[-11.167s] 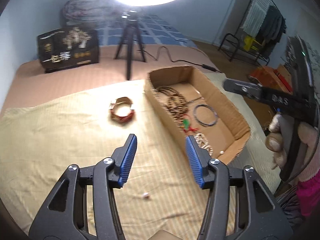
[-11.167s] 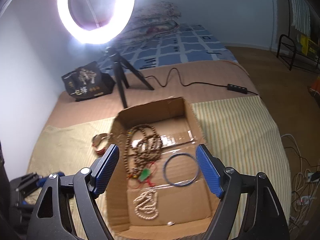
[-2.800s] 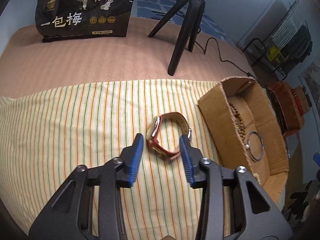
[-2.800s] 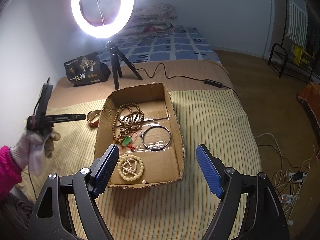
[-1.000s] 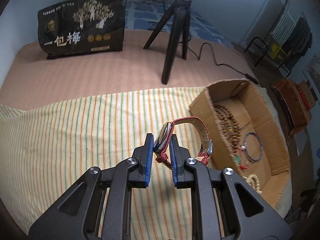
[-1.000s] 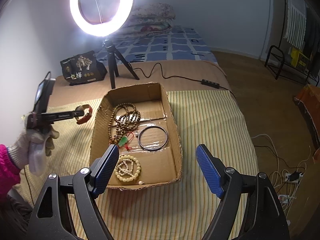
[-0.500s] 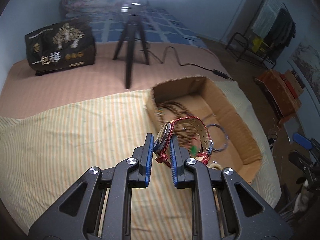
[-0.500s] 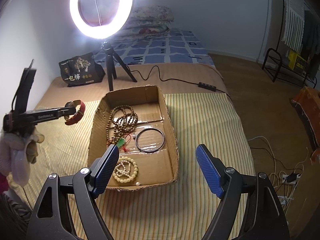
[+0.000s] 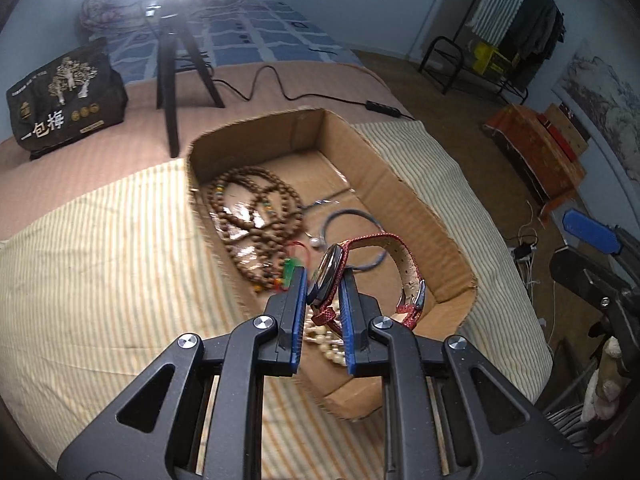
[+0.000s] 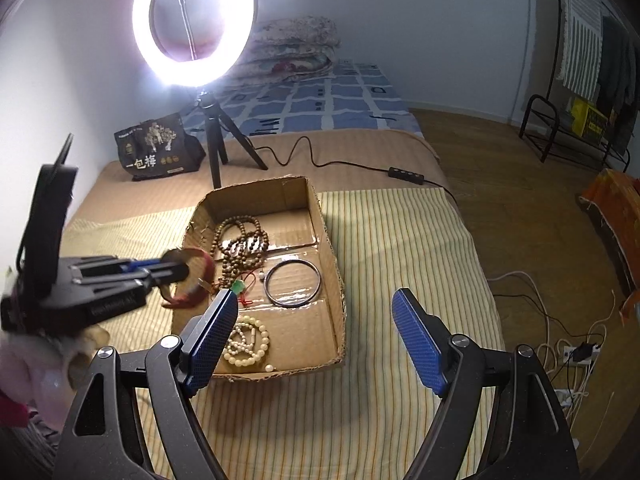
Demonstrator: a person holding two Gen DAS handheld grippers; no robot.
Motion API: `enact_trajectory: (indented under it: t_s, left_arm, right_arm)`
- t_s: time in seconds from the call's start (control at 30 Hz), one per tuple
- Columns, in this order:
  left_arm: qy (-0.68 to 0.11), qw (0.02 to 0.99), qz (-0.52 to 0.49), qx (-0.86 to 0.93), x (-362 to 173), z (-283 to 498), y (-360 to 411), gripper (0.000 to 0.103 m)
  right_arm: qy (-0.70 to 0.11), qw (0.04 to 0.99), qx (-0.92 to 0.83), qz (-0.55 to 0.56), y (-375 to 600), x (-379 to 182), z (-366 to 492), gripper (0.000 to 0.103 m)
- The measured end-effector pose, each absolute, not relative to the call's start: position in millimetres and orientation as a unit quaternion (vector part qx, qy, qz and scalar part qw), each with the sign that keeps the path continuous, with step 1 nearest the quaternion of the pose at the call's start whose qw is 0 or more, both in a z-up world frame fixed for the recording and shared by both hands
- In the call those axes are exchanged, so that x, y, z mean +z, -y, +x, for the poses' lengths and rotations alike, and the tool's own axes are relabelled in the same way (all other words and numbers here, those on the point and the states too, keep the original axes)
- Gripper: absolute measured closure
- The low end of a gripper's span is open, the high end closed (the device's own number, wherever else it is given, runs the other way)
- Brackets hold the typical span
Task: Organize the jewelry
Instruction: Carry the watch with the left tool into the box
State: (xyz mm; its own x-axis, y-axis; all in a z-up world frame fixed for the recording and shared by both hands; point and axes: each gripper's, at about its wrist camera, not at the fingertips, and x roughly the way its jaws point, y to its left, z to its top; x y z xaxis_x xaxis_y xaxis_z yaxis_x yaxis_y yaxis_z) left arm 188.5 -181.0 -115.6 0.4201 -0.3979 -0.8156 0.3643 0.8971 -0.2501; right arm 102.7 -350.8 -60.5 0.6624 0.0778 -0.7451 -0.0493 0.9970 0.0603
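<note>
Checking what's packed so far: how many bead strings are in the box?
2. Brown beads lie coiled at the far left of the box; cream beads lie at the near left corner. The watch hides part of the floor in the left view.

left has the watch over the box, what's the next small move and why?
Probably lower the left gripper a little toward bare cardboard near the bangle, then open. Its fingers are shut on the watch, which hangs above the cardboard box and over the beads, not yet resting on the floor.
</note>
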Motion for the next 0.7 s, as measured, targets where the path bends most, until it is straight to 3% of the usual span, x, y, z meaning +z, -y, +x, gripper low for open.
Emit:
enact_trajectory:
  t_s: [0.7]
  left_arm:
    - [-0.504, 0.832, -0.01, -0.232, -135, 187, 217, 0.089]
  right_arm:
    - [-0.407, 0.913, 0.024, 0.026, 362, -59, 105, 0.024]
